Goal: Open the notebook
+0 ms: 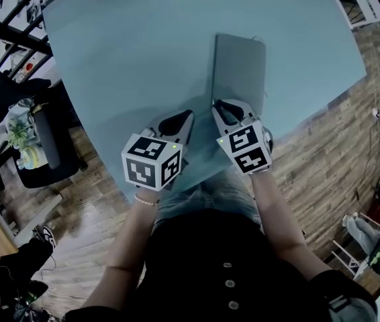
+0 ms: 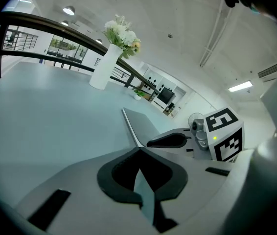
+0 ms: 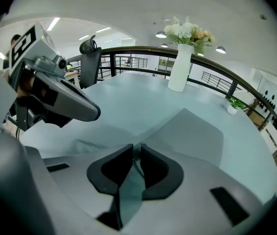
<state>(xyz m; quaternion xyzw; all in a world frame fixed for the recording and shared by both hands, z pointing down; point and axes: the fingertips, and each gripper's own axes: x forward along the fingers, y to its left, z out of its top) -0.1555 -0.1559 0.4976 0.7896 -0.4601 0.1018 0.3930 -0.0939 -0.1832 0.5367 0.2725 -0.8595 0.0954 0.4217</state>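
Head view: closed grey notebook (image 1: 239, 66) flat on the pale counter (image 1: 123, 52), long side running from 6 to 12 o'clock. Right tool (image 1: 219, 104) at the notebook's 6 o'clock end, tips on its near left corner. Left tool (image 1: 187, 116) just beside, at about 9 o'clock from that corner, over bare counter.

Left gripper view: left tool's jaws pressed together at the tips, nothing between them, pointing at bare counter. Notebook at 1 o'clock, cover down, white page edge showing under it along the near side. Right tool's dark jaw lying against the near corner. White vase (image 2: 104, 67) with flowers far off at 11 o'clock, well clear.

Right gripper view: right tool's jaws drawn close, only a narrow slit left, the notebook's near corner sitting at that slit. No firm pinch to be seen yet. Rest of the cover spreading away toward 2 o'clock.

For the step in hand, judged: catch the cover alone, not the page block beneath. Close fully on the corner before lifting. Then swing up and over toward the spine in an arc, not a straight pull, so as not to drag the whole book. If it slides, press the left tool down on the lower pages or back cover.
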